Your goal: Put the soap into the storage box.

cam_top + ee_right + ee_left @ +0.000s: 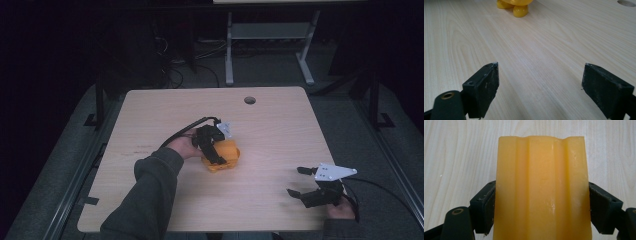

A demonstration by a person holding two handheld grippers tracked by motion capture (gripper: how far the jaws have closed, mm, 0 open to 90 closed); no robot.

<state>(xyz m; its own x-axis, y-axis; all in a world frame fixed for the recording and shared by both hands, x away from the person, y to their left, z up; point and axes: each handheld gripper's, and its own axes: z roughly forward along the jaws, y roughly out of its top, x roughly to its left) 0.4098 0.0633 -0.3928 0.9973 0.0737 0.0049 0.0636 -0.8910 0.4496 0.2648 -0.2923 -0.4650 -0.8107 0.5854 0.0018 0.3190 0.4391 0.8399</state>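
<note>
An orange plastic block (226, 156) with shallow ridges along its face rests near the middle of the wooden table (280, 125). My left gripper (214, 145) is shut on it, with both black pads pressed against the sides of the orange block (541, 190). Near the table's front right edge my right gripper (299, 181) stands open, with nothing between its fingers. In the right gripper view its fingertips (489, 82) spread wide over bare wood, and the rounded feet of the orange block (517, 7) show far ahead at the top.
A round cable hole (250, 100) sits near the table's far edge, seen also as the hole (626, 3) in the right gripper view. Metal desk legs (229, 50) and cables stand on the dark floor beyond the table.
</note>
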